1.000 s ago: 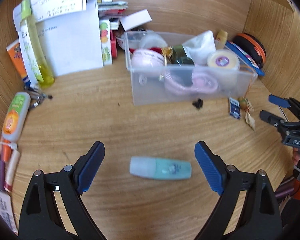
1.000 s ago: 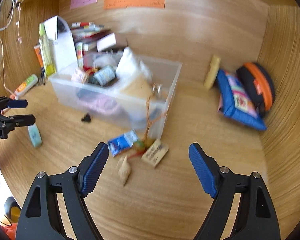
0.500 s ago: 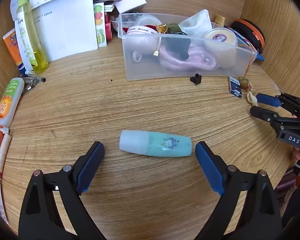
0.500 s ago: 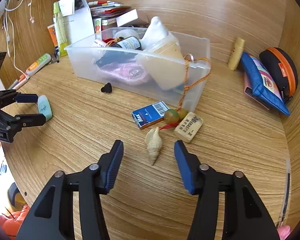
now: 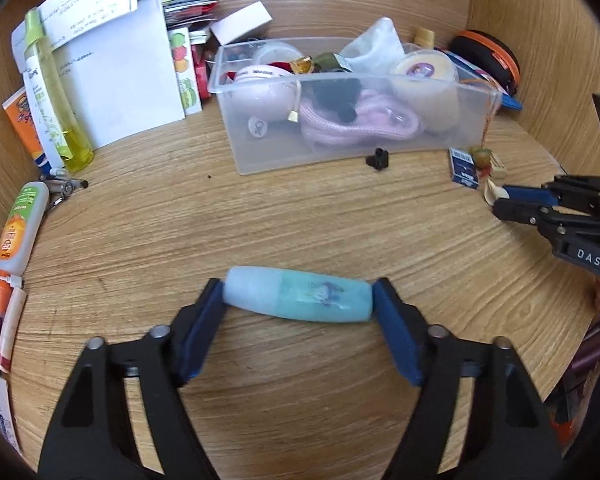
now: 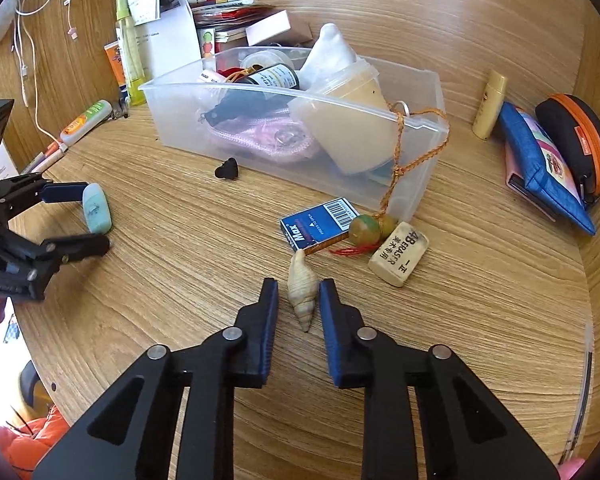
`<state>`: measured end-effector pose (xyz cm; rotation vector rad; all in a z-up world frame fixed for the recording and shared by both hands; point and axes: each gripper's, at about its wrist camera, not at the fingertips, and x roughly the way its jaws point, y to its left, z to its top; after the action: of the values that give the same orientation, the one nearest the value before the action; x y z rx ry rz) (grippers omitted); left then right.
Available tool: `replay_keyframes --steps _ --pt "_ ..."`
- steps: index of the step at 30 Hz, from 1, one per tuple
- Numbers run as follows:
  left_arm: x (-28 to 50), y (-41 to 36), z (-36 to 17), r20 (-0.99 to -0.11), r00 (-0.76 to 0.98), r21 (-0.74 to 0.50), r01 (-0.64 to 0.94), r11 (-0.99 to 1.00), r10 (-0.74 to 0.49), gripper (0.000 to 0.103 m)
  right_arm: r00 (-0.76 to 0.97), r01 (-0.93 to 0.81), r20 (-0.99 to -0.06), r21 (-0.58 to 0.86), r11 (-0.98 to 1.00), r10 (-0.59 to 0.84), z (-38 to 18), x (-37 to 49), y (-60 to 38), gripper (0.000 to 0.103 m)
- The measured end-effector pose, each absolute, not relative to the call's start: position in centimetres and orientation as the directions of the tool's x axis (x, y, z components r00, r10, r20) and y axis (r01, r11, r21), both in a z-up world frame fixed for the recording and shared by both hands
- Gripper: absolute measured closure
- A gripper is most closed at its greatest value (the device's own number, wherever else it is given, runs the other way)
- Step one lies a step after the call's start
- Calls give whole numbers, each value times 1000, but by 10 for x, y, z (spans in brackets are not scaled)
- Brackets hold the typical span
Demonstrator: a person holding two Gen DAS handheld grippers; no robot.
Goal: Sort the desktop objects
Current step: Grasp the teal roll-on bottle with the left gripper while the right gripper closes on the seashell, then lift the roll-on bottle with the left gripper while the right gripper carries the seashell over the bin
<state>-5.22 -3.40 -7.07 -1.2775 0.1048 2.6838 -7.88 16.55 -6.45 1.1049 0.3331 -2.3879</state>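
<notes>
While lying lengthwise at lower center of the wooden desk (image 5: 300,216), teal tube (image 5: 298,295) pinched end to end by left gripper (image 5: 299,304), right gripper (image 6: 299,294) narrowed around pale seashell (image 6: 302,289), contact unclear, tube's print blurred, eraser (image 6: 399,253) reading "AB ERASER", clear bin (image 6: 428,128) upper center.

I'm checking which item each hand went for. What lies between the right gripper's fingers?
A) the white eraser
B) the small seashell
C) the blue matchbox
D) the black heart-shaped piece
B: the right gripper has its blue fingers on either side of the small seashell on the desk; the white eraser lies off to its right, outside the fingers.
</notes>
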Motion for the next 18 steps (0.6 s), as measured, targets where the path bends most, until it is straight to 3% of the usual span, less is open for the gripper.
replay_keyframes --steps 18 --pt "-57 -27 -37 -699 -701 -25 -170 -985 139 30 -601 508 -705 28 -861 -378 -24 -79 177 89"
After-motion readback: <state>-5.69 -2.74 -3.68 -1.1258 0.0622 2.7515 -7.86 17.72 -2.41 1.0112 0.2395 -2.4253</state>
